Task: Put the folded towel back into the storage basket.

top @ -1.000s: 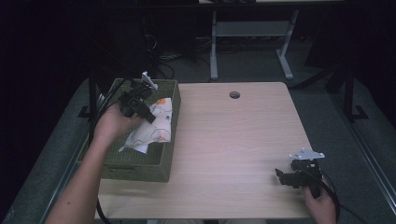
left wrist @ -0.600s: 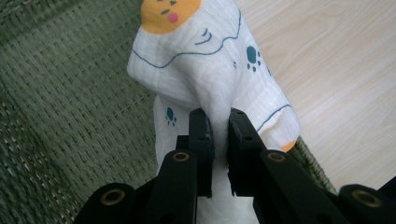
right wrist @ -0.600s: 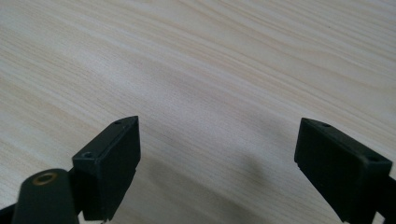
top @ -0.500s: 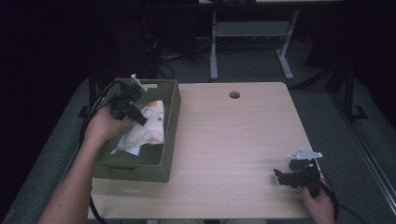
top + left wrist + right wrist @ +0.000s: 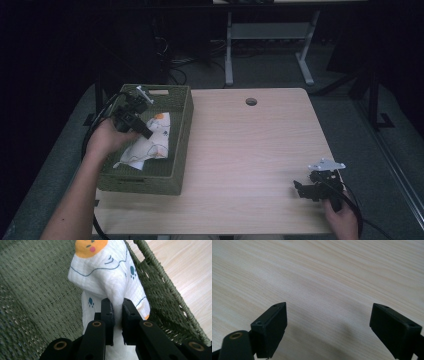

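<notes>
Cloth (image 5: 110,277) is pinched between the black jaws of the left tool (image 5: 117,305), which is clamped tight on a fold of it. It is white, with small blue paw prints, thin blue lines and an orange face with a pink cheek; no words can be read on it. From above, the cloth (image 5: 150,142) lies inside the green woven basket (image 5: 182,130), and the left tool (image 5: 145,131) reaches into the basket from its left side. The basket sits on the left part of the wooden surface (image 5: 250,150), with a handle hole in its far wall. The right tool (image 5: 300,191) rests low near the right front corner of the surface, well apart from the basket. Its jaws stand wide apart (image 5: 328,327) with nothing in them, just bare wood below.
</notes>
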Demonstrator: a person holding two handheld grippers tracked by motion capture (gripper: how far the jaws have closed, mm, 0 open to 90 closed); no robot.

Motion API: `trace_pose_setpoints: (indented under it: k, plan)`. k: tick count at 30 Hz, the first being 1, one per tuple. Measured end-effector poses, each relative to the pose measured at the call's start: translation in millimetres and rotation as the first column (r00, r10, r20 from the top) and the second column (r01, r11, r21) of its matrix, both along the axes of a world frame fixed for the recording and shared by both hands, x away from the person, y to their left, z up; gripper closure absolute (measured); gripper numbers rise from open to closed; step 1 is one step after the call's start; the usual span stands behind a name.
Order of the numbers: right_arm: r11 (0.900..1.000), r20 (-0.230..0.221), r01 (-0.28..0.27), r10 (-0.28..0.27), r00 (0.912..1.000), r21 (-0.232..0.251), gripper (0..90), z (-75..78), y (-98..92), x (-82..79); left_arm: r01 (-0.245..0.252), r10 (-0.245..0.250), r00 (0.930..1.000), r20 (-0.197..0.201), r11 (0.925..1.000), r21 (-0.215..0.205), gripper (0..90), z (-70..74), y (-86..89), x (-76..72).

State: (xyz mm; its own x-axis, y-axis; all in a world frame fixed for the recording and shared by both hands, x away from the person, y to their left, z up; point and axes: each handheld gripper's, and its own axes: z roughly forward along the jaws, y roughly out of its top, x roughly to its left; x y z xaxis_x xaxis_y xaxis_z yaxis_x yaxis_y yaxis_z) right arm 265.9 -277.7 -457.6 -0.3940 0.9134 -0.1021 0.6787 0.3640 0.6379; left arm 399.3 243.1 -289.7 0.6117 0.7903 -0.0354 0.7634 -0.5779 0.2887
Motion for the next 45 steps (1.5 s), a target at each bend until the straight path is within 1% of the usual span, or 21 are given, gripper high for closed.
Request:
trace_pose_setpoints:
  k: [1, 3, 6, 10, 14, 17, 19, 20, 23, 24, 27, 28, 32, 34, 41, 43, 45]
  plan:
    - [1.000, 0.000, 0.000, 0.000, 1.0000, 0.000, 14.2, 0.0, 0.0, 0.1, -0.001, 0.001, 1.0000, -0.006, 1.0000, 0.003, 82.0, -1.5, 0.3, 0.4]
    - [1.000, 0.001, 0.000, 0.000, 1.0000, 0.000, 14.2, 0.0, 0.1, 0.1, 0.001, -0.001, 1.0000, -0.006, 1.0000, 0.001, 82.0, -4.0, 1.4, 1.3]
    - [1.000, 0.000, -0.001, 0.001, 1.0000, -0.002, 14.2, -0.3, -0.4, 0.5, 0.003, -0.003, 0.9999, -0.017, 1.0000, 0.002, 82.0, -7.8, 2.6, 2.7]
    - [1.000, 0.001, 0.000, 0.000, 1.0000, -0.001, 14.3, -0.1, -0.6, 0.4, 0.001, -0.001, 0.9998, -0.021, 1.0000, -0.002, 82.0, -12.7, 3.8, 4.0]
    - [1.000, 0.001, 0.000, 0.000, 1.0000, -0.003, 14.3, -0.2, -0.8, 0.6, 0.002, -0.002, 0.9995, -0.030, 1.0000, 0.002, 82.0, -18.0, 5.8, 5.7]
    - [1.000, 0.000, 0.000, 0.000, 1.0000, -0.003, 14.2, -0.4, -0.6, 0.8, 0.007, -0.007, 0.9995, -0.029, 1.0000, 0.005, 81.9, -19.3, 6.4, 6.2]
    - [1.000, 0.000, 0.000, 0.000, 1.0000, -0.004, 14.2, -0.4, -0.5, 0.9, 0.006, -0.006, 0.9993, -0.038, 1.0000, 0.007, 81.9, -21.5, 7.4, 7.3]
    - [1.000, 0.000, 0.000, 0.000, 1.0000, -0.004, 14.3, -0.4, -0.5, 1.0, 0.010, -0.010, 0.9991, -0.041, 0.9998, 0.015, 81.9, -22.4, 7.6, 7.9]
    - [1.000, 0.000, 0.001, -0.001, 1.0000, -0.003, 14.2, -0.6, -0.2, 1.1, 0.016, -0.015, 0.9989, -0.045, 0.9997, 0.017, 81.8, -23.8, 7.9, 8.7]
    - [1.000, -0.001, 0.000, 0.000, 1.0000, -0.004, 14.3, -0.7, 0.3, 1.2, 0.014, -0.014, 0.9988, -0.046, 0.9998, 0.011, 81.8, -26.1, 7.4, 9.8]
    - [1.000, -0.001, -0.001, 0.001, 1.0000, -0.005, 14.3, -0.6, 0.5, 1.1, 0.024, -0.023, 0.9984, -0.051, 0.9996, 0.016, 81.8, -28.5, 6.4, 11.3]
    - [1.000, -0.002, -0.001, 0.001, 1.0000, -0.004, 14.2, -0.7, 0.3, 1.1, 0.034, -0.033, 0.9981, -0.052, 0.9993, 0.018, 81.8, -31.0, 4.9, 12.8]
    - [1.000, -0.003, 0.003, -0.003, 1.0000, -0.004, 14.2, -0.9, -0.5, 1.3, 0.043, -0.042, 0.9975, -0.056, 0.9989, 0.016, 81.8, -33.3, 3.7, 14.4]
    - [1.000, -0.003, 0.003, -0.003, 1.0000, -0.005, 14.2, -0.9, -0.5, 1.4, 0.047, -0.045, 0.9974, -0.057, 0.9987, 0.022, 81.8, -34.6, 3.6, 15.4]
    - [1.000, -0.003, 0.001, -0.001, 1.0000, -0.003, 14.2, -1.4, -0.5, 1.9, 0.056, -0.055, 0.9966, -0.061, 0.9982, 0.022, 81.6, -38.9, 6.5, 18.0]
    - [1.000, -0.004, 0.001, -0.001, 1.0000, -0.004, 14.2, -1.4, -0.6, 1.9, 0.055, -0.054, 0.9964, -0.065, 0.9983, 0.016, 81.6, -41.0, 7.4, 18.3]
    - [1.000, -0.003, 0.002, -0.002, 1.0000, -0.004, 14.2, -1.4, -1.0, 1.8, 0.067, -0.065, 0.9956, -0.067, 0.9971, 0.035, 81.6, -44.1, 7.3, 17.9]
